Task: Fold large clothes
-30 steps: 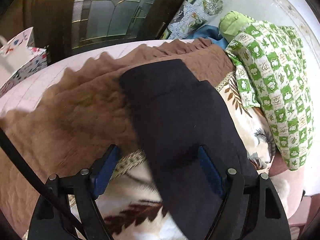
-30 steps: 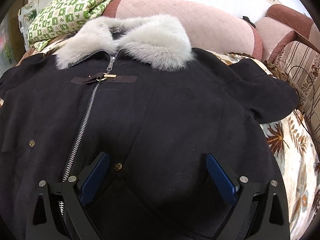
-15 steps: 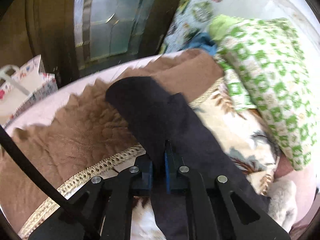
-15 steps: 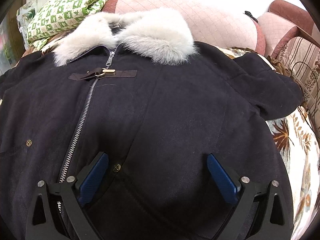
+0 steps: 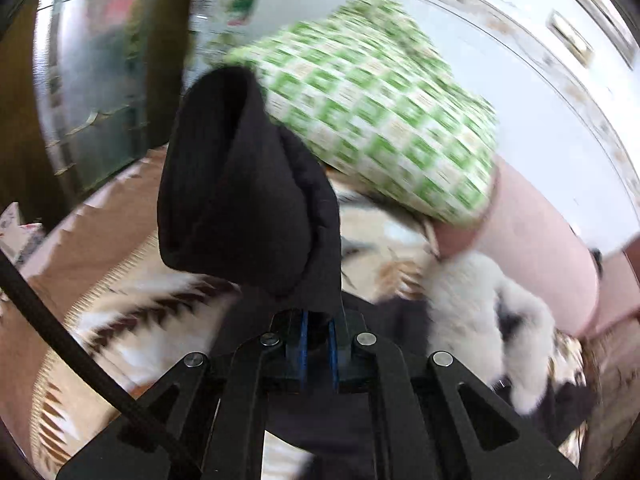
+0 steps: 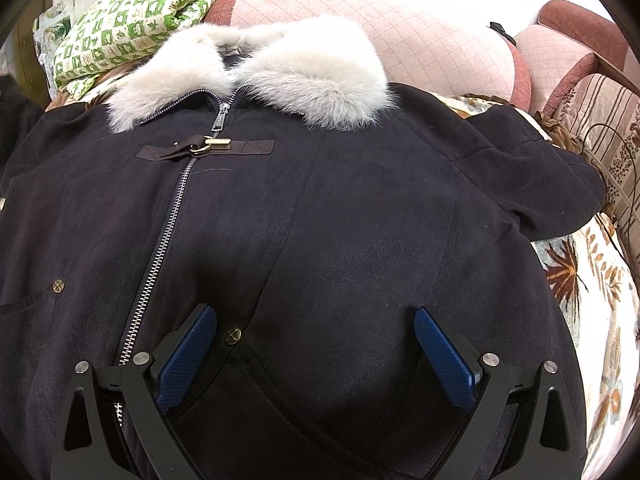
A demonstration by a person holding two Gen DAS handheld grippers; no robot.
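Left wrist view: left tongs (image 5: 316,346) clamped on the sleeve (image 5: 244,192), raised before the green quilt (image 5: 384,120).
Right wrist view: coat (image 6: 320,220) flat on the sofa (image 6: 440,48); right tongs (image 6: 316,354) spread wide above it, holding nothing.

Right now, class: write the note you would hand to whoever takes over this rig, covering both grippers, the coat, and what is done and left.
Left gripper: shut on the coat sleeve, lifted clear of the patterned blanket.
Right gripper: open, empty, over the coat front.
Coat: flat, zipped, fur collar toward the sofa back.
Done: one sleeve picked up.
Left: lay it across the front, fold the other sleeve, then the body.
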